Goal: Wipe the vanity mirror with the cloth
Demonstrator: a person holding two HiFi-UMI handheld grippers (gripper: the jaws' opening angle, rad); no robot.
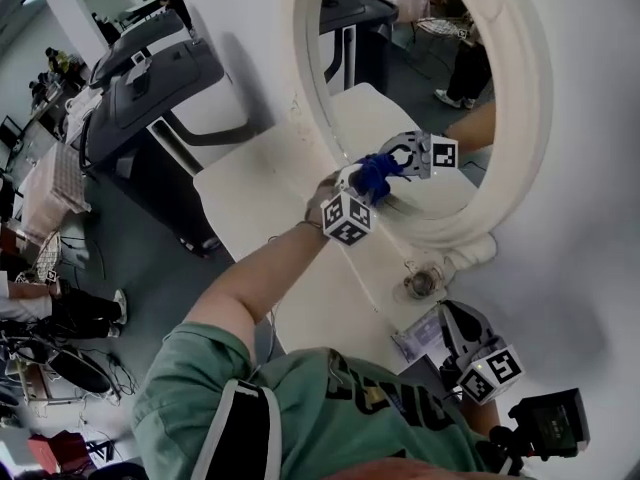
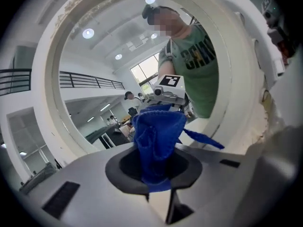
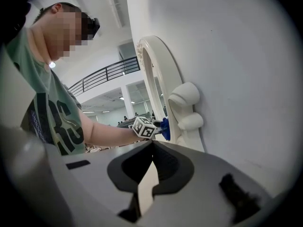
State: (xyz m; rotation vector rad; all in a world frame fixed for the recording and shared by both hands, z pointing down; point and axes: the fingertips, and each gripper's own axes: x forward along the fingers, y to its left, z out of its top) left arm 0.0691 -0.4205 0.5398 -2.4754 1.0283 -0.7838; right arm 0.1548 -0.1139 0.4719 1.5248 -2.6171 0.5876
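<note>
An oval vanity mirror with a thick white frame (image 1: 530, 118) stands on a white table (image 1: 260, 178) against the wall. My left gripper (image 1: 366, 180) is shut on a bunched blue cloth (image 1: 378, 171), which presses on the lower part of the glass (image 1: 400, 58). In the left gripper view the cloth (image 2: 158, 131) stands up between the jaws of the left gripper (image 2: 154, 151), close to the glass (image 2: 109, 74). My right gripper (image 1: 462, 330) hangs shut and empty, low at the right, away from the mirror. The right gripper view shows the right gripper (image 3: 152, 144), the frame (image 3: 163, 86) and the cloth (image 3: 165, 126) edge-on.
A small clear glass holder (image 1: 421, 284) and a flat card-like thing (image 1: 417, 337) lie on the table between the two grippers. A black device (image 1: 555, 423) sits at the bottom right. Dark exercise machines (image 1: 150, 83) stand on the floor left of the table.
</note>
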